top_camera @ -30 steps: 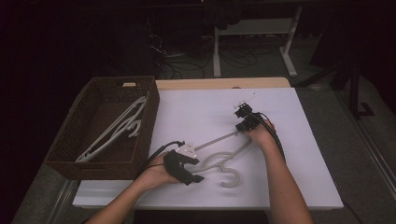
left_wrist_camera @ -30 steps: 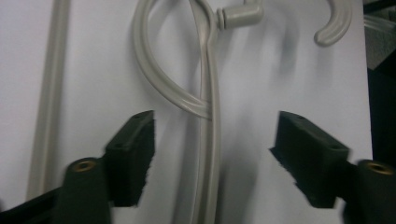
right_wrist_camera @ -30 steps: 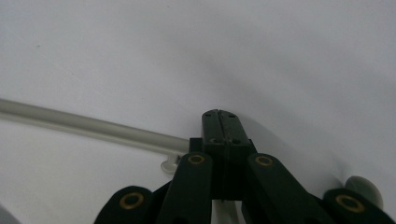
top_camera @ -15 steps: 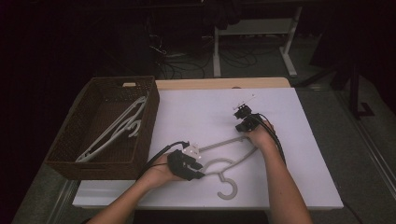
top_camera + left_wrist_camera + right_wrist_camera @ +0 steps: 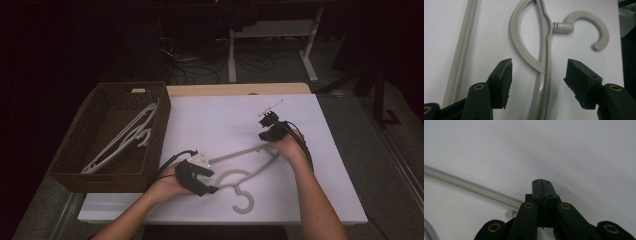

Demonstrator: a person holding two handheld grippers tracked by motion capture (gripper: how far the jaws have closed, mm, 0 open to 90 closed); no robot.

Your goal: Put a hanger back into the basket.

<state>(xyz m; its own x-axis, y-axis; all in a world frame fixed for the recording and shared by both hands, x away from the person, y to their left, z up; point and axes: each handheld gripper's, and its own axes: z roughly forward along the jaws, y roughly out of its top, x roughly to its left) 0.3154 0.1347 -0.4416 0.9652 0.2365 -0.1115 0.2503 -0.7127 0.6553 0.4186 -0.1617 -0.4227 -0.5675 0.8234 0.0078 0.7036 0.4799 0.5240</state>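
Observation:
A grey plastic hanger (image 5: 239, 153) lies flat on the white table (image 5: 220, 120), its hook pointing to the near edge. My left gripper (image 5: 197, 177) hovers over the hanger's left half. In the left gripper view its jaws (image 5: 539, 63) stand apart on either side of the hanger's neck (image 5: 562, 27), and the pads do not touch it. They have just been opening. My right gripper (image 5: 272, 127) sits at the hanger's right end. Its jaws (image 5: 541, 181) are shut pad to pad with nothing between them, and the hanger's bar (image 5: 474, 187) runs off to their left.
A brown wicker basket (image 5: 100, 175) stands at the table's left edge with white hangers (image 5: 125, 140) in it. Table legs and cables stand on the dark floor beyond the far edge.
The hanger's hook end has swung toward the near edge. My right hand has shifted slightly to the right. The left hand has stayed by the hanger's neck.

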